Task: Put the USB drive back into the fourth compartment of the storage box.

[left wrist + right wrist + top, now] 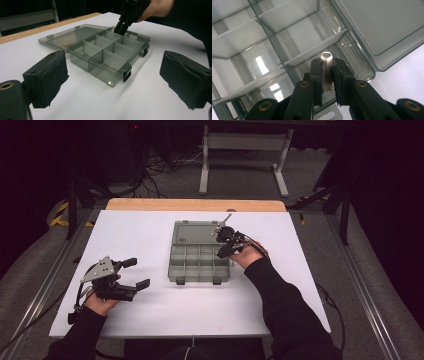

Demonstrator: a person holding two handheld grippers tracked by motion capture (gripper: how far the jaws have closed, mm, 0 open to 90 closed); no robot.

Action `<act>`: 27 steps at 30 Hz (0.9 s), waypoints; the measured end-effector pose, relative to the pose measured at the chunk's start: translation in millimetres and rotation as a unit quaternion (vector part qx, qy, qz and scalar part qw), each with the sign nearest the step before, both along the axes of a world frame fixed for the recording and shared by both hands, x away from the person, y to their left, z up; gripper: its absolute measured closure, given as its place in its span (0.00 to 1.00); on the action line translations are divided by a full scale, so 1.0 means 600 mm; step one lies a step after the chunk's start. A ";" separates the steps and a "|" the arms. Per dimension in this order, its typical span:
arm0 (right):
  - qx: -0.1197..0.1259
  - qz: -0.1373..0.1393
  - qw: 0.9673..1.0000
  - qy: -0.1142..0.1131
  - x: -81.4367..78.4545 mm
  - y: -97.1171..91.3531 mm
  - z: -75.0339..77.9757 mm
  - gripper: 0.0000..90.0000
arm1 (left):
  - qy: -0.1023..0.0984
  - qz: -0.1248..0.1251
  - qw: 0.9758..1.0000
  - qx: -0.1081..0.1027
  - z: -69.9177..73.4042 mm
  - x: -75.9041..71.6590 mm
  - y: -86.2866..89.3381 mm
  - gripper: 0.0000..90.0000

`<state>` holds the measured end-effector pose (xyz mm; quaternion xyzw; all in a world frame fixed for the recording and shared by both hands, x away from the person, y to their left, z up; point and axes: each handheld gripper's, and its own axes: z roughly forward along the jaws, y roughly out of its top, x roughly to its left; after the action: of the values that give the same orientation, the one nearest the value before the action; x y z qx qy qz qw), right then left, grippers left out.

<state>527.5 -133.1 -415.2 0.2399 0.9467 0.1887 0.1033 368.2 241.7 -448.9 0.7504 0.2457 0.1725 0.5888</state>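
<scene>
With the box (200, 257) open, our right gripper (327, 72) clamps a wrench (327, 65) over its corner compartment, unreleased; our left gripper (131, 273) waits wide beside the box.

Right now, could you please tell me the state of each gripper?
Left gripper: open, holding nothing, resting on the white table.
Right gripper: closed on a flat silver metal wrench over the grey compartment box.
</scene>
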 end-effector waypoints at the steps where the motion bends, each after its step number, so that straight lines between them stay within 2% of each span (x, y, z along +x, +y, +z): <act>1: 0.000 0.000 1.000 0.001 0.000 0.000 0.000 0.87 | 0.000 0.000 1.000 0.000 0.000 0.000 0.000 0.09; 9: 0.005 0.003 1.000 -0.001 -0.003 -0.001 0.005 0.84 | -0.003 0.001 1.000 -0.003 0.001 0.001 0.001 0.09; 11: 0.007 0.003 1.000 -0.006 -0.006 -0.003 0.009 0.86 | -0.003 0.000 1.000 -0.006 0.001 0.001 0.003 0.09; 15: 0.021 0.002 1.000 -0.019 -0.014 -0.013 0.025 0.97 | -0.001 -0.006 1.000 -0.022 0.003 0.004 0.004 0.08; 17: 0.030 0.001 0.999 -0.026 -0.019 -0.020 0.033 1.00 | 0.011 -0.008 1.000 -0.023 0.006 0.005 0.005 0.08; 20: 0.046 -0.004 0.998 -0.034 -0.025 -0.034 0.043 1.00 | 0.040 -0.004 0.999 -0.009 0.015 0.013 0.010 0.10; 21: 0.052 -0.009 0.998 -0.038 -0.027 -0.041 0.047 1.00 | 0.048 -0.006 0.999 -0.010 0.017 0.015 0.012 0.08; 22: 0.056 -0.012 0.998 -0.040 -0.028 -0.045 0.049 1.00 | 0.060 -0.013 0.998 -0.019 0.019 0.019 0.014 0.06; 27: 0.083 -0.028 0.995 -0.052 -0.033 -0.074 0.057 1.00 | 0.067 -0.005 0.998 -0.010 0.027 0.034 0.012 0.05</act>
<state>507.8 -177.6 -381.1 0.2639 0.9139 0.2760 0.1377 388.7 248.7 -432.4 0.7554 0.2831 0.1165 0.5794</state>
